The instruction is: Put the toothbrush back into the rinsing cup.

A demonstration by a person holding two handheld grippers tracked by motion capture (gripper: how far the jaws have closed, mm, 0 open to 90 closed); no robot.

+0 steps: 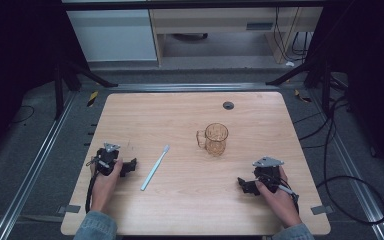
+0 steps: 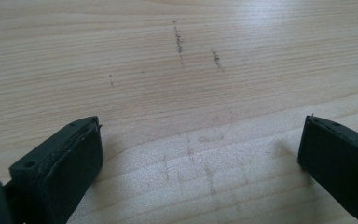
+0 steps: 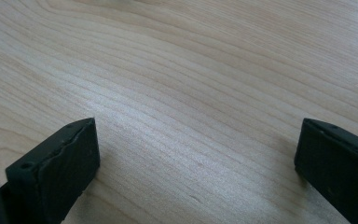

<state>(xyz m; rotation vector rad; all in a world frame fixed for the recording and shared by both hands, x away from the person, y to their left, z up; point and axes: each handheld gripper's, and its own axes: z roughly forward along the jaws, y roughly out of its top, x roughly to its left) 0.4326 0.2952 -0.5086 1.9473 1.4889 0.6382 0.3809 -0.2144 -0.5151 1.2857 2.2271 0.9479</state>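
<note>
Right gripper (image 1: 243,185): nearest the person's edge of the table (image 1: 190,220), near and to the right of the mug, well apart from it; jaws spread wide with nothing between them, bare wood grain under them in the right gripper view (image 3: 196,154).
Right hand (image 1: 275,192): wrapped around the right gripper's body, forearm coming in from the near edge.
Left gripper (image 1: 130,166): near and far to the left of the mug; jaws stand wide apart and empty, over faintly scratched wood in the left gripper view (image 2: 200,149).
Left hand (image 1: 106,177): holds the left gripper, resting low on the table.
Toothbrush (image 1: 155,167): pale blue, lying flat on the table, left of the mug and apart from it, just beside the left gripper's jaws; head points away from the person, handle slants toward the near edge.
Mug (image 1: 215,139): clear amber, upright, handle on its left side, about mid-table.
Cable hole (image 1: 228,105): dark round grommet beyond the mug, toward the far edge.
</note>
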